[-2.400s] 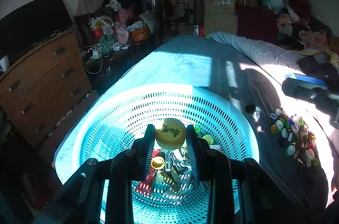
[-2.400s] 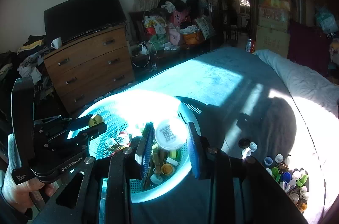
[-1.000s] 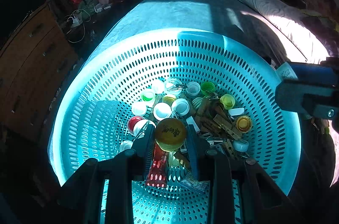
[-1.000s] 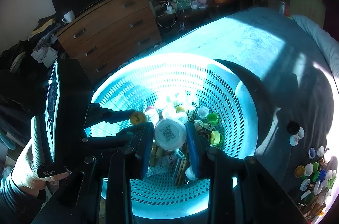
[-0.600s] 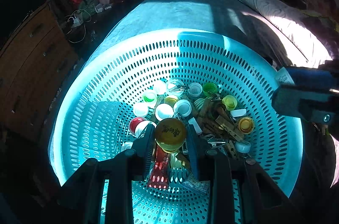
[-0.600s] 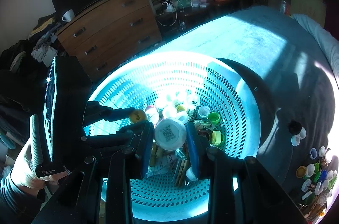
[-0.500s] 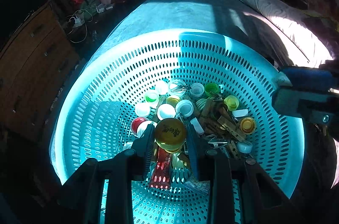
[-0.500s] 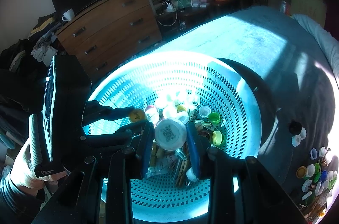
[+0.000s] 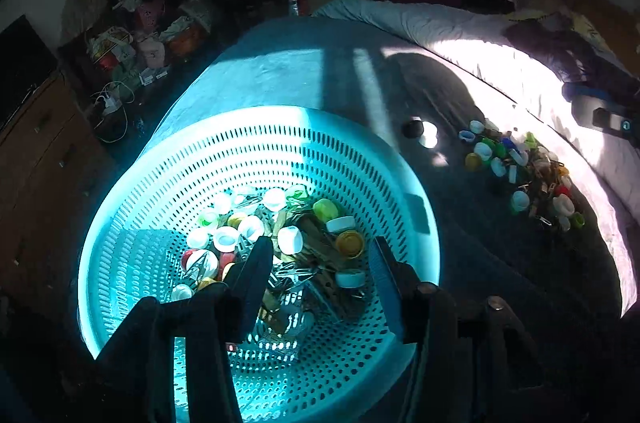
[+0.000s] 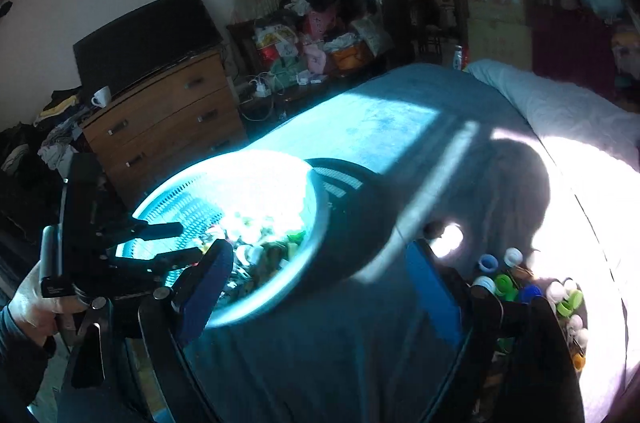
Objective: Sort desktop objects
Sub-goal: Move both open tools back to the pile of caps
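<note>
Both grippers are released, jaws wide apart and holding nothing. The left gripper [image 9: 320,263] hangs over the near side of the basket [image 9: 168,151], above caps and clips [image 9: 280,239] heaped in its bottom. The right gripper [image 10: 320,283] hovers over the blue blanket [image 10: 360,343], between the basket on the left and the loose pile of caps [image 10: 532,287] on the right.

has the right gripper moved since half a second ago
Yes. The right gripper was over the middle of the basket; now the basket sits by its left finger, so it has swung right, toward the pile of caps. Its fingers are open and empty.
</note>
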A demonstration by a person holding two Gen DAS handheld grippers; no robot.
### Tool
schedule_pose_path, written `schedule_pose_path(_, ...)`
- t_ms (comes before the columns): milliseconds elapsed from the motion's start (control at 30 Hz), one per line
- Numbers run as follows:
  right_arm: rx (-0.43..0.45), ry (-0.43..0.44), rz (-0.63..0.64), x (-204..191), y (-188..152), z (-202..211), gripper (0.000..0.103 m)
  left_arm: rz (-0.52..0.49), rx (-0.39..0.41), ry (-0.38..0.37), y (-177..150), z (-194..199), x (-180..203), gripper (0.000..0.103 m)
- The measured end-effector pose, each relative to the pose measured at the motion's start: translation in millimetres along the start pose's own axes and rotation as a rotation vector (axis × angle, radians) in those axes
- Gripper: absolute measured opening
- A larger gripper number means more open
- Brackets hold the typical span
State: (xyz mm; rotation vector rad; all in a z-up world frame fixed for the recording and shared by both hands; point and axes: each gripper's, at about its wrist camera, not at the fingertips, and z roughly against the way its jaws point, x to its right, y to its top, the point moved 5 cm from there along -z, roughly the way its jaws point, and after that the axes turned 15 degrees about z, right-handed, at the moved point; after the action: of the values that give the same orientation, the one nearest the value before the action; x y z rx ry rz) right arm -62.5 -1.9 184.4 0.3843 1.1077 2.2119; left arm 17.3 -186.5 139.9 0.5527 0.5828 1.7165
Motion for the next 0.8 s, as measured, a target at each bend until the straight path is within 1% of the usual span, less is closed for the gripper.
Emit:
schedule_pose_path(100,-0.075,-0.117,-0.131,75.8,-61.1,28.0,0.089,-0.097,-0.003,-0.11,-14.2,1.8,63.7,0.054)
schedule_pose_path(167,-0.109,-0.182,-0.194,118.3,-101.6,48.2,0.086,-0.131,-0.035,-0.149,-25.9,-7.2,94.3,0.054)
schedule_pose_path(200,-0.123,-0.203,-0.221,135.0,-121.7,57.1,0.081,-0.137,-0.053,-0.152,-32.3,-13.5,105.2,0.054)
schedule_pose_path(233,-0.138,-0.216,-0.241,147.8,-141.3,64.3,0.072,-0.135,-0.073,-0.155,-39.2,-20.9,114.7,0.054)
schedule_pose_path(267,-0.162,-0.222,-0.253,156.8,-160.7,68.2,0.066,-0.129,-0.094,-0.159,-45.5,-27.0,121.4,0.054)
schedule_pose_path(300,-0.193,-0.224,-0.258,162.7,-179.5,69.0,0.059,-0.122,-0.114,-0.161,-51.0,-33.0,126.9,0.054)
schedule_pose_path(333,-0.226,-0.221,-0.256,165.3,-197.2,66.6,0.057,-0.116,-0.131,-0.161,-57.9,-40.6,131.8,0.054)
schedule_pose_path(400,-0.293,-0.225,-0.225,164.4,-227.1,55.3,0.057,-0.105,-0.16,-0.156,-66.4,-50.5,138.5,0.054)
schedule_pose_path(467,-0.332,-0.197,-0.237,166.5,-249.5,38.3,0.057,-0.099,-0.18,-0.153,-75.9,-55.1,143.8,0.054)
schedule_pose_path(533,-0.333,-0.151,-0.286,170.0,-261.2,20.6,0.059,-0.104,-0.198,-0.139,-82.5,-59.8,145.6,0.054)
schedule_pose_path(567,-0.323,-0.116,-0.302,170.2,-262.7,12.3,0.064,-0.109,-0.204,-0.134,-85.8,-60.7,145.5,0.054)
schedule_pose_path(600,-0.299,-0.096,-0.297,169.0,-258.3,6.5,0.081,-0.114,-0.211,-0.129,-88.5,-63.3,144.9,0.054)
schedule_pose_path(633,-0.28,-0.077,-0.281,166.6,-253.0,1.3,0.09,-0.113,-0.22,-0.124,-91.5,-64.9,143.4,0.054)
schedule_pose_path(700,-0.29,-0.079,-0.248,161.8,-244.7,-10.2,0.093,-0.107,-0.235,-0.112,-97.8,-69.8,140.4,0.054)
schedule_pose_path(733,-0.282,-0.045,-0.226,154.8,-239.0,-15.0,0.092,-0.1,-0.245,-0.107,-100.7,-72.7,138.4,0.054)
schedule_pose_path(767,-0.272,0.029,-0.203,143.0,-232.8,-21.2,0.089,-0.088,-0.256,-0.105,-103.3,-75.4,136.0,0.054)
schedule_pose_path(800,-0.276,0.084,-0.168,128.0,-227.9,-26.0,0.087,-0.075,-0.266,-0.105,-106.2,-78.8,135.4,0.054)
